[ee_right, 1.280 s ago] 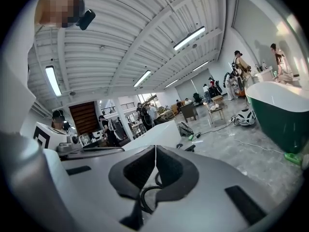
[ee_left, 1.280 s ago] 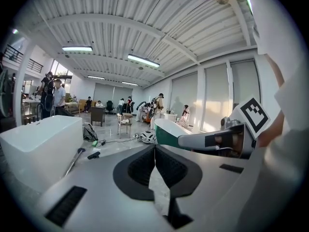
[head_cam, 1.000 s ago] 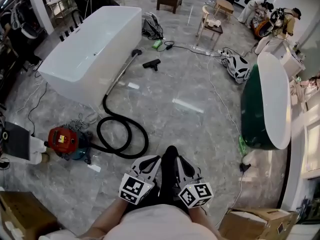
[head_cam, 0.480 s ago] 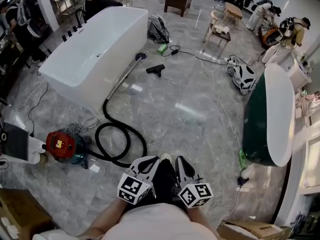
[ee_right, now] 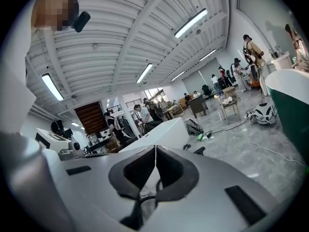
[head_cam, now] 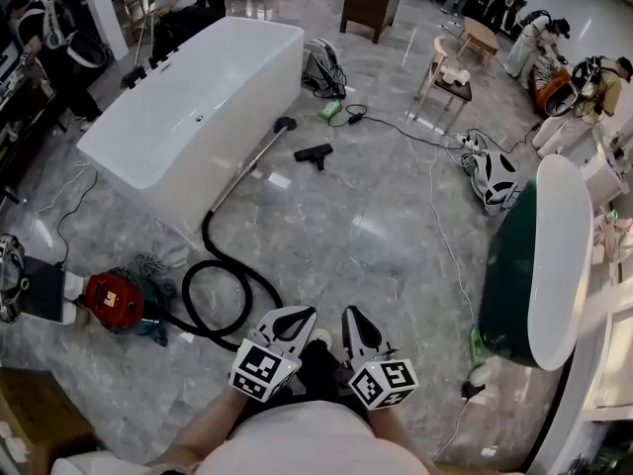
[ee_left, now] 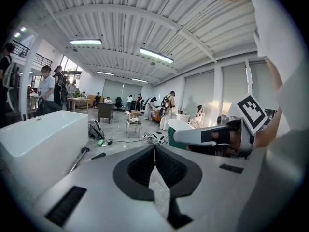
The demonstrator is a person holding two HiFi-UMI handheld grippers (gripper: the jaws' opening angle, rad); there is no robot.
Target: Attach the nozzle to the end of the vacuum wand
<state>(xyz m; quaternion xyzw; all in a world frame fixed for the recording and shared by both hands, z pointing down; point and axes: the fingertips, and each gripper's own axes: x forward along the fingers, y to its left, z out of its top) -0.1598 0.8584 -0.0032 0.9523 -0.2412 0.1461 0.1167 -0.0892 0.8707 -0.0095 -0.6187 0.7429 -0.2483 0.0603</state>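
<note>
The black nozzle (head_cam: 314,153) lies on the grey stone floor, a short way right of the wand's dark end (head_cam: 286,124). The silver vacuum wand (head_cam: 247,167) leans along the white bathtub (head_cam: 198,107) and joins a black hose (head_cam: 213,290) that coils back to the red vacuum (head_cam: 113,299). My left gripper (head_cam: 295,316) and right gripper (head_cam: 353,318) are held side by side in front of the body, both shut and empty, far short of the nozzle. The left gripper view shows the wand (ee_left: 77,159) and nozzle (ee_left: 98,155) ahead; the right gripper view shows the nozzle (ee_right: 198,150).
A dark green tub (head_cam: 529,255) with a white rim stands at the right. Cables (head_cam: 435,196) cross the floor towards a helmet-like item (head_cam: 495,178). A wooden chair (head_cam: 447,72), a dark cabinet (head_cam: 371,3) and several people are at the back. A backpack (head_cam: 321,67) lies by the bathtub.
The whole view has advanced towards the bathtub: the nozzle, wand, hose and red vacuum sit lower and nearer in the head view. Both grippers stay shut and side by side.
</note>
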